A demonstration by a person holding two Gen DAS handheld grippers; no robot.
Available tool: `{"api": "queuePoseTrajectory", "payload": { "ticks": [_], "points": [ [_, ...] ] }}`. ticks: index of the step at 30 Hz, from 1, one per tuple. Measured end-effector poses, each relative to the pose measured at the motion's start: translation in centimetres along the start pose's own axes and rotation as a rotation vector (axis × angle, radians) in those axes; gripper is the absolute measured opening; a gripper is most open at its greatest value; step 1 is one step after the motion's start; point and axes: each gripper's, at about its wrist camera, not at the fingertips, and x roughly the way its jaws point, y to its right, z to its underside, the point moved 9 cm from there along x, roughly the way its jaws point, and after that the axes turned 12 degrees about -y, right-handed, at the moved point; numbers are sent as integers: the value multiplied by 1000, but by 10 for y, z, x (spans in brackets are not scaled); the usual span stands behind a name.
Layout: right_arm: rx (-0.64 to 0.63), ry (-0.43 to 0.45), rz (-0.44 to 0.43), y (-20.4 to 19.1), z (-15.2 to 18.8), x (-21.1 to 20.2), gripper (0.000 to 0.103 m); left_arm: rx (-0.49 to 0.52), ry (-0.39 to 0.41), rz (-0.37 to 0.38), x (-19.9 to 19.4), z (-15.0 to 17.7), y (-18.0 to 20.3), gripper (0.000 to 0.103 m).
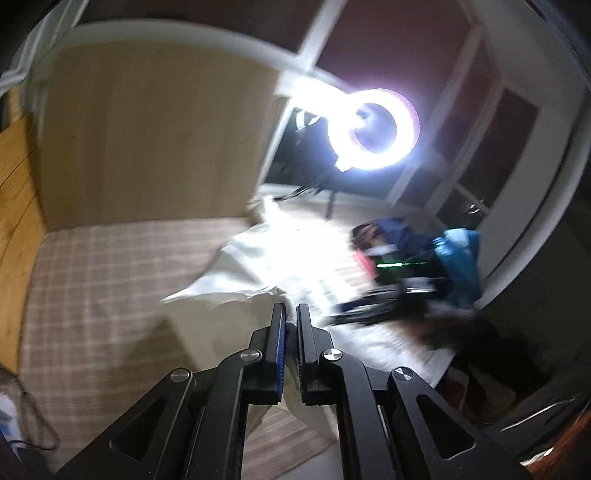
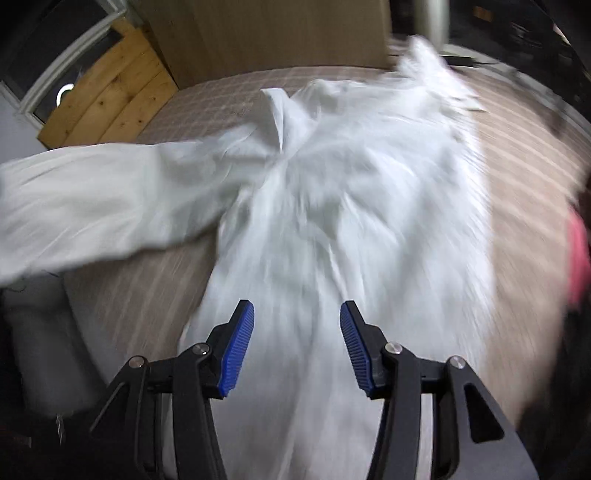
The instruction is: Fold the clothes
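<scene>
- The white long-sleeved collared cotton shirt (image 2: pixel 332 192) lies spread on the bed's beige-and-white checked cover (image 2: pixel 517 155), collar toward the far end, near a tan wooden headboard (image 2: pixel 266 33).
- One sleeve stretches out to the left in the right wrist view, reaching past the edge of the cover.
- The right gripper (image 2: pixel 297 325), black with blue ribbed pads (image 2: pixel 238 343), hovers above the lower body of the shirt with its jaws spread wide and nothing between them.
- The left gripper (image 1: pixel 291 321) has its jaws drawn close together, pinching a fold of the white shirt cloth; the fabric runs from the pinch out across the cover.
- In the left wrist view a lit white ring lamp (image 1: pixel 371 129) shines in front of a white-framed window (image 1: pixel 461 122).
- A blurred heap of dark blue and teal clothes (image 1: pixel 424 243) sits at the far right of the bed, beside the window wall.
- Both views are motion-blurred, so fine shirt details cannot be made out.
</scene>
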Motion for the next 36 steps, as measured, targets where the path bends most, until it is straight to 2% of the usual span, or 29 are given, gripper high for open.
{"api": "queuePoseTrajectory", "payload": {
  "ticks": [1,4,7,10,14,16,18,21,23,30,34,36],
  "points": [
    [-22,-3,-24,-2,-15,9,48,9,13,4,3,-5,17,5],
    [-48,-56,-86,10,-34,25,48,50,17,17,29,-18,83,5],
    [-94,-48,-131,32,-31,0,48,116,-11,38,67,-24,154,5],
    [-124,-27,-164,59,-34,-26,48,177,-116,62,129,-15,213,5],
    [-95,20,-227,101,-52,-58,49,234,-315,63,206,24,256,5],
    [-99,23,-254,101,-61,-62,49,249,-403,35,229,48,261,5],
    [-110,23,-270,91,-73,-60,49,222,-470,28,245,68,255,5],
    [-150,20,-291,76,-89,-61,49,187,-534,28,258,92,248,5],
    [-192,27,-277,54,-108,-53,49,171,-563,3,264,103,241,5],
    [-359,27,-232,-14,-151,-15,49,38,-559,-5,251,111,223,11],
    [-377,-84,-72,-13,-160,33,49,-67,-508,-14,219,108,215,12],
    [-370,-87,-68,-5,-152,26,49,-133,-470,-62,193,107,197,12]
  ]
}}
